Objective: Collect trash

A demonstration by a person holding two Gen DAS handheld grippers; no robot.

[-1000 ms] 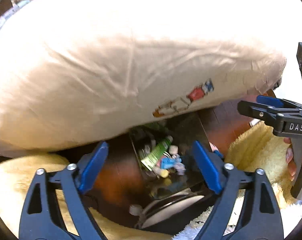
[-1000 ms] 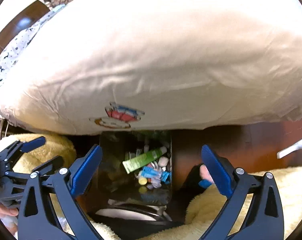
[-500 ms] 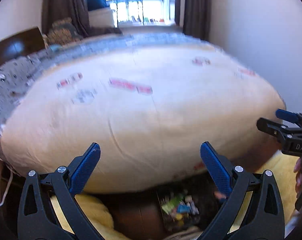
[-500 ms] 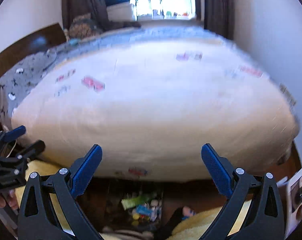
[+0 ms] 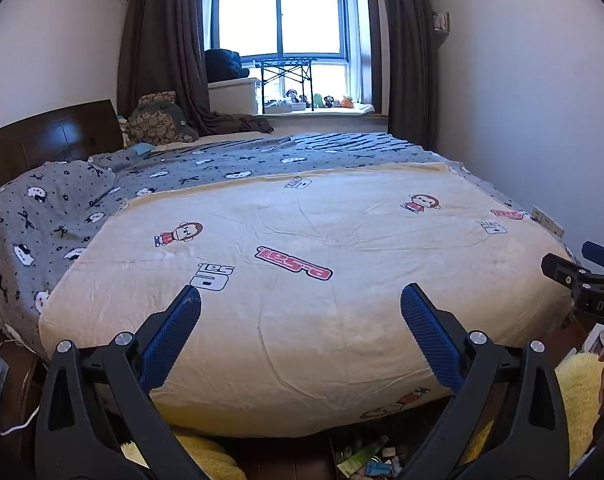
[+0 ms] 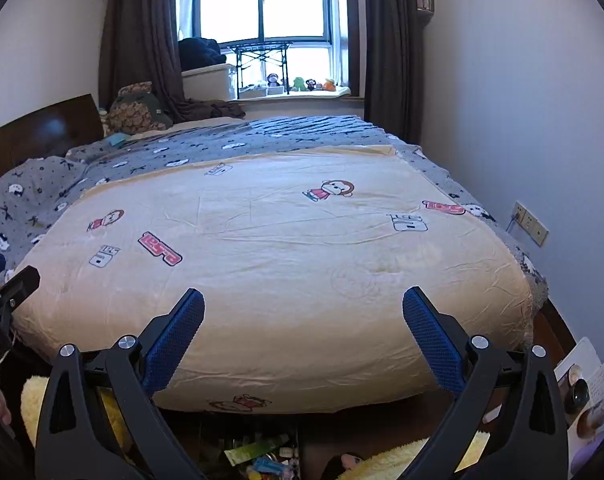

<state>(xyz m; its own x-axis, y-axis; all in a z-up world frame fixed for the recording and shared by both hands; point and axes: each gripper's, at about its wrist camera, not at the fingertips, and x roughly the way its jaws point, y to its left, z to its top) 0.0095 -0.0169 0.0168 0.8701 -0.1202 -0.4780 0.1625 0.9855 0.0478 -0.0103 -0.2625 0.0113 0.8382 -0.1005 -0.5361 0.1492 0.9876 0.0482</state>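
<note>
Now 2 grippers are in view, both with jaws spread wide and holding nothing: the left gripper (image 5: 300, 312) and the right gripper (image 6: 303, 314), each with 2 blue-padded fingers (image 5: 173, 332). Each gripper also shows at the edge of the other's view, the right gripper at the far right of the left wrist view (image 5: 582, 284) and the left gripper at the far left of the right wrist view (image 6: 1, 292).

1 bed (image 5: 302, 240) fills both views, covered by 1 cream blanket (image 6: 281, 248) printed with 2 cartoon monkeys on its top, over 1 grey patterned sheet (image 5: 41, 216). 1 window (image 6: 261, 4) sits between 2 dark curtains.

The trash (image 6: 261, 458), a heap of wrappers with 1 green tube on top, lies on the floor at the foot of the bed, below and well apart from both grippers, at the very bottom edge of each view (image 5: 368, 462), beside the yellow fluffy rug (image 5: 578, 392).

Compared with 1 second ago, both grippers have tilted upward: the trash then sat right between the fingers, and the blanket's side filled the frame, whereas the whole room shows now.
</note>
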